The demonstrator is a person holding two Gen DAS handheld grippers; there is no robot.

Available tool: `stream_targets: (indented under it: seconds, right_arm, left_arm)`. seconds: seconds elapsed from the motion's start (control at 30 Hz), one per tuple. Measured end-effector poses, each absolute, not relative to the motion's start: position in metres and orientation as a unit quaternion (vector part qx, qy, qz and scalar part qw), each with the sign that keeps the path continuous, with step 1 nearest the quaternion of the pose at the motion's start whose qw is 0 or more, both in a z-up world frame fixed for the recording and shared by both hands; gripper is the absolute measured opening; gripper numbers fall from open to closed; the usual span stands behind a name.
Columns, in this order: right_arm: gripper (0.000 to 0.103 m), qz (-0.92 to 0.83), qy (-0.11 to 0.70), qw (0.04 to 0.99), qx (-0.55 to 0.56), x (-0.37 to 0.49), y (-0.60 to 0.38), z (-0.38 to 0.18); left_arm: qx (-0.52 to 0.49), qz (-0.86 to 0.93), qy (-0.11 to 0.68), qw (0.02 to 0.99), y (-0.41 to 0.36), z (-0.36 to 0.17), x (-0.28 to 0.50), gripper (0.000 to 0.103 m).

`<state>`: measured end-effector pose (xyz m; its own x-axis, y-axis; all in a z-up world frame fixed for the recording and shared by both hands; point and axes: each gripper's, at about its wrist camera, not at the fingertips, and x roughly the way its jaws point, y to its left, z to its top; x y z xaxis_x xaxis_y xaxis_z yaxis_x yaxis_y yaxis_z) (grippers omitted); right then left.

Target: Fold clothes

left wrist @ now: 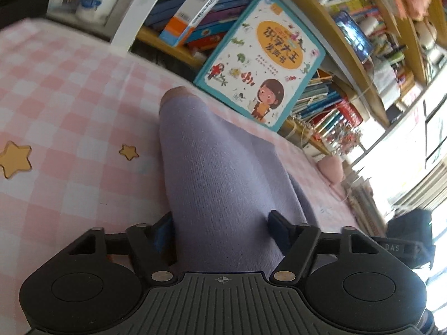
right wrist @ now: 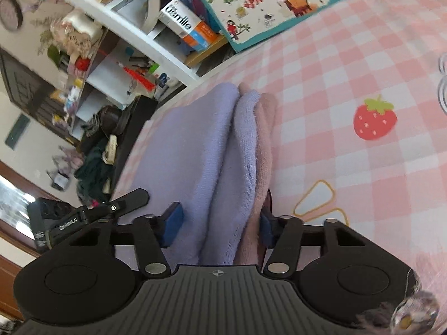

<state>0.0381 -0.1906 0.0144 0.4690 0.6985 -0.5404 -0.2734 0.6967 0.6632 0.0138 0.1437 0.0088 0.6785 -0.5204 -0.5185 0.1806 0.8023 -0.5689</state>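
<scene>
A lavender knit garment [left wrist: 218, 162] lies folded into a long thick bundle on the pink checked cloth [left wrist: 69, 83]. Its far end shows a pinkish edge [left wrist: 178, 92]. My left gripper [left wrist: 220, 229] has the near end of the bundle filling the gap between its blue pads, which press on it. In the right wrist view the same garment [right wrist: 190, 145] shows two lavender layers and a dusty pink layer [right wrist: 265, 139] beside them. My right gripper [right wrist: 219, 223] is shut on these stacked layers, one pad on each side.
A large children's picture book [left wrist: 262, 55] leans against crowded bookshelves [left wrist: 335, 111] just beyond the cloth's far edge. A small pink object [left wrist: 332, 167] sits near that edge. The checked cloth [right wrist: 349, 55] with a strawberry print [right wrist: 374, 120] stretches right of the garment; a black device [right wrist: 83, 217] is at its left.
</scene>
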Motion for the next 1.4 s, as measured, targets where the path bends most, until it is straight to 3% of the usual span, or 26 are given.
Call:
stream_targets:
  seconds: [0.07,0.27,0.6,0.87,1.0,1.13,1.4]
  right_arm:
    - [0.031,0.297,0.397,0.845,0.198,0.028,-0.182,0.024]
    - [0.029,0.297,0.369,0.873,0.112,-0.001,-0.174,0.04]
    - [0.029,0.269,0.388,0.867,0.158,-0.026,-0.209,0.042]
    - [0.054,0.251,0.424,0.835,0.246,-0.019,-0.23,0.028]
    - [0.054,0.252,0.435,0.817,0.283,-0.015,-0.235,0.018]
    - [0.043,0.258,0.434,0.816,0.283,-0.013,-0.232,0.016]
    - [0.032,0.264,0.393,0.853,0.218,-0.026,-0.218,0.022]
  left_arm:
    - [-0.22,-0.197,0.338,0.894,0.138,0.014,0.006,0.059]
    - [-0.19,-0.217,0.341,0.895,0.129,0.026,-0.01,0.058]
    - [-0.215,-0.263,0.377,0.862,0.114,0.019,-0.02,0.059]
    - [-0.295,-0.273,0.397,0.825,0.141,0.008,-0.016,0.064]
    - [-0.298,-0.277,0.409,0.817,0.135,0.0,-0.013,0.066]
    - [-0.286,-0.28,0.406,0.821,0.126,0.001,-0.009,0.065]
    - [-0.223,-0.277,0.38,0.854,0.115,0.013,-0.019,0.058]
